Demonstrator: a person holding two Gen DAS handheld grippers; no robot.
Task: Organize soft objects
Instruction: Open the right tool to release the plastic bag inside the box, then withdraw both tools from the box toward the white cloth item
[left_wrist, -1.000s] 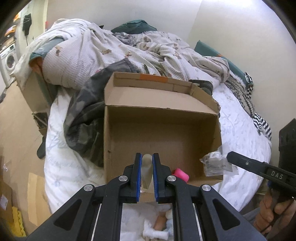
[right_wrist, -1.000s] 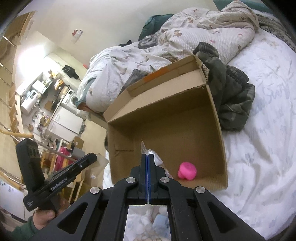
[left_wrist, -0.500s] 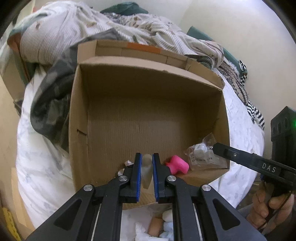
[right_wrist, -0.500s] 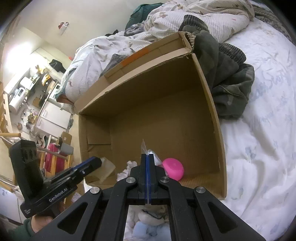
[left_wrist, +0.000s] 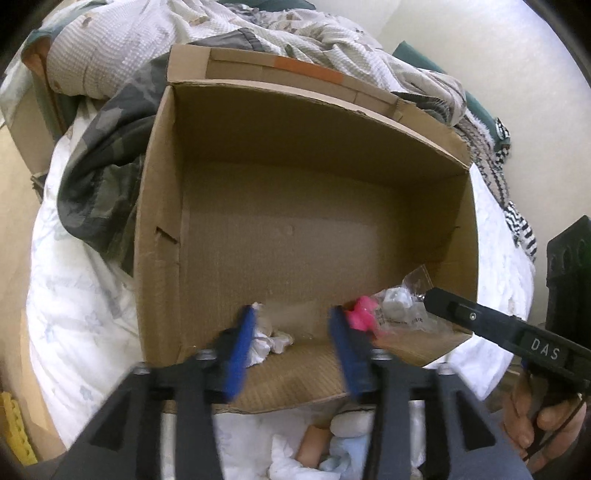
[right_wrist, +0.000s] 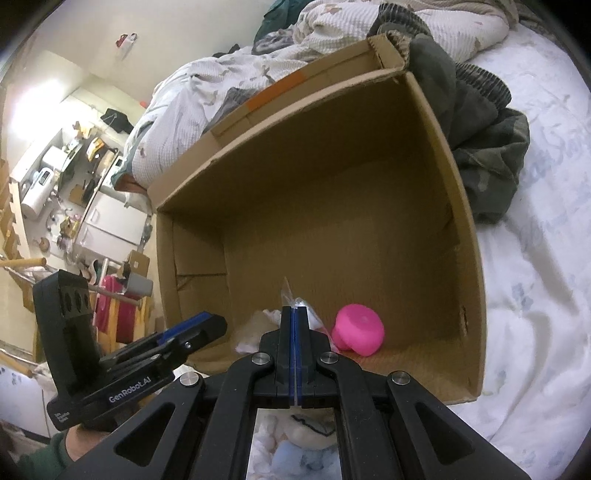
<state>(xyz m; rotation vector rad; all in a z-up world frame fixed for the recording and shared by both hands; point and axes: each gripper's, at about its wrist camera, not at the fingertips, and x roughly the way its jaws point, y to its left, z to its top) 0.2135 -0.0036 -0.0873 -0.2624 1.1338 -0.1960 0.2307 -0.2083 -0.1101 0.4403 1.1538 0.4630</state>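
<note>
Left gripper (left_wrist: 291, 325): its blue fingers are spread wide apart over the near edge of the box, and nothing is between them.
Right gripper (right_wrist: 293, 314): its fingers are pressed tight together on a clear plastic bag (right_wrist: 295, 306), held over the near edge of the box.
Soft pile (left_wrist: 332, 439): white, blue and tan soft things lie on the bed just in front of the box.
White cloth (left_wrist: 269, 338): crumpled up inside the box at its near wall.
Pink toy (right_wrist: 358, 328): inside the box, near the front right corner, beside the bag.
Box (left_wrist: 295, 206): brown cardboard, open on top, sitting on the bed (right_wrist: 535, 295).
Dark jacket (right_wrist: 484, 147): bunched up against the far side of the box.
Blanket (left_wrist: 155, 40): piled up behind the box.
</note>
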